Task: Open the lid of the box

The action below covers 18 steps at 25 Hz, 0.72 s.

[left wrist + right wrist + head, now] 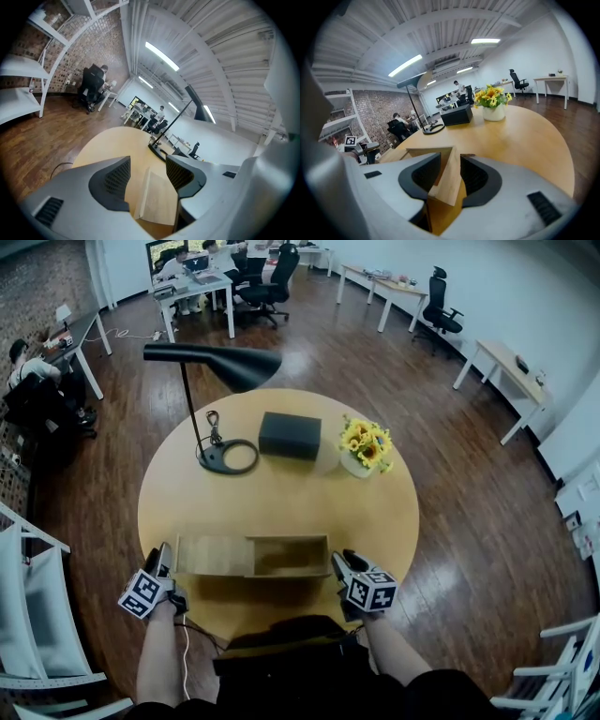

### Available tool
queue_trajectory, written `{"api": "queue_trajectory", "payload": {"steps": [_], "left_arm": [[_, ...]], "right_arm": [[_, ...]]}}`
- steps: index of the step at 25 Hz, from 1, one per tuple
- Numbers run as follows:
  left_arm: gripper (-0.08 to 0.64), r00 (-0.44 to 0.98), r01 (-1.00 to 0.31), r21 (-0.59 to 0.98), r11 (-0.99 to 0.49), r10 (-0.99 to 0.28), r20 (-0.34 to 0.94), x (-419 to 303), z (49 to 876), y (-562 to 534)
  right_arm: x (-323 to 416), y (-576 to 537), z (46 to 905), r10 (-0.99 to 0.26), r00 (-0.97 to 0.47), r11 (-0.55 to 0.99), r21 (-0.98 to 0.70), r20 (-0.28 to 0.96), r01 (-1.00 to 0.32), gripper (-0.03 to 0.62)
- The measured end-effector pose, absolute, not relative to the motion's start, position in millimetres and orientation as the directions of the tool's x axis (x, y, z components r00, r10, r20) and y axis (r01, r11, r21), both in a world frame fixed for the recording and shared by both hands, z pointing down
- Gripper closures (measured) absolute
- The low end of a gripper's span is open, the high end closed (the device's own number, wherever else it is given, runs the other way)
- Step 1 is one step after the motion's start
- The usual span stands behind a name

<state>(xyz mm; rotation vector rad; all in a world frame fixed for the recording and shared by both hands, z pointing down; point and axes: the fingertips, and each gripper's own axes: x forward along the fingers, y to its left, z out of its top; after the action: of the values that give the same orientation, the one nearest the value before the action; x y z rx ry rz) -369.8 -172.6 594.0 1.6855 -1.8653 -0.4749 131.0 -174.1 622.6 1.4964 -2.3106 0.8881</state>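
A light wooden box [291, 557] lies near the front edge of the round table [281, 502]. Its sliding lid [208, 555] sticks out to the left, so the box's inside shows. In the head view my left gripper [164, 557] is at the lid's left end. In the left gripper view the left gripper [147, 171] stands open: the lid [157, 201] lies between the pads with gaps on both sides. My right gripper [339, 564] is at the box's right end. In its own view the right gripper [450, 171] is shut on the box's end wall [447, 185].
Further back on the table are a black lamp [214, 362] with a ring base [228, 457], a dark rectangular case [290, 435] and a pot of yellow flowers [365, 448]. White chairs [37, 615] stand at my left and at the far right. People sit at desks far behind.
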Motion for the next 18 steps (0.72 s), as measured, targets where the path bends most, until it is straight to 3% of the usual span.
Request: {"api": "queue_trajectory", "payload": {"steps": [5, 9, 10, 13, 18], "left_arm": [[0.377, 0.063, -0.850, 0.523, -0.058, -0.998, -0.009, -344, 531, -163], [0.502, 0.240, -0.881, 0.395, -0.260, -0.965, -0.100, -287, 485, -160], [0.503, 0.271, -0.883, 0.364, -0.295, -0.955, -0.117, -274, 475, -159], [0.554, 0.308, -0.890, 0.301, -0.343, -0.938, -0.157, -244, 452, -155], [0.558, 0.283, -0.884, 0.319, -0.343, -0.933, -0.221, -218, 435, -145]], "right_arm": [[170, -187, 566, -0.849, -0.384, 0.244, -0.375, 0.362, -0.894, 0.457], [188, -193, 517, -0.905, -0.342, 0.248, -0.340, 0.253, -0.907, 0.459], [189, -193, 503, -0.915, -0.336, 0.255, -0.327, 0.221, -0.910, 0.498], [190, -188, 473, -0.937, -0.318, 0.266, -0.297, 0.143, -0.917, 0.587], [188, -179, 450, -0.949, -0.307, 0.274, -0.288, 0.073, -0.918, 0.591]]}}
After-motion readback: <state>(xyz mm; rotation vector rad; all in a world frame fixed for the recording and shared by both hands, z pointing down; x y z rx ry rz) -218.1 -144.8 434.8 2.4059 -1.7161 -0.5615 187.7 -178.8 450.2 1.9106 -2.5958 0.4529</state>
